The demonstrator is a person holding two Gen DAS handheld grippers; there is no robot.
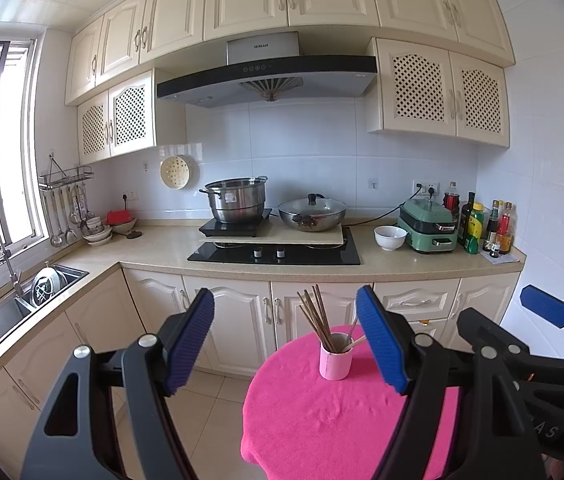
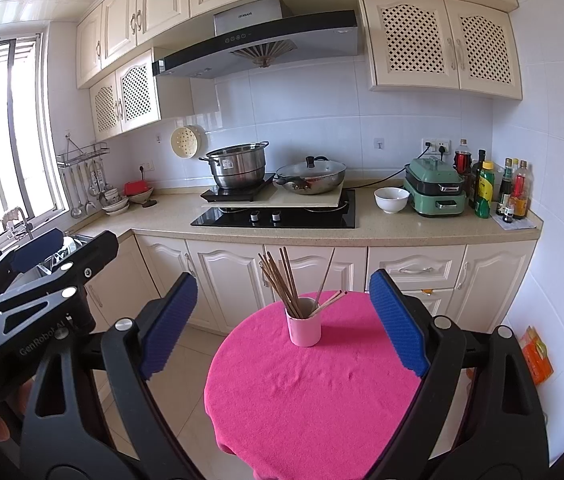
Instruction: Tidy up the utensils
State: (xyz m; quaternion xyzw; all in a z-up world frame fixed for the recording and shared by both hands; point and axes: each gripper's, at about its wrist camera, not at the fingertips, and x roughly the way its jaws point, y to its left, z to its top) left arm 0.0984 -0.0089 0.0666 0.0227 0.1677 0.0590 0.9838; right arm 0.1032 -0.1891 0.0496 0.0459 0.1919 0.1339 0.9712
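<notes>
A pink cup (image 2: 304,327) stands at the far side of the round worktop with a pink cloth (image 2: 313,392), with wooden chopsticks (image 2: 282,280) leaning inside it. Left gripper (image 1: 285,344) and right gripper (image 2: 282,320) both hang near, jaws wide apart, holding nothing.

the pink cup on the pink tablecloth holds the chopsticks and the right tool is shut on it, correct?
Not quite. The pink cup does hold the chopsticks on the pink tablecloth, but the right tool is open, clear of it, as the right wrist view shows.
</notes>
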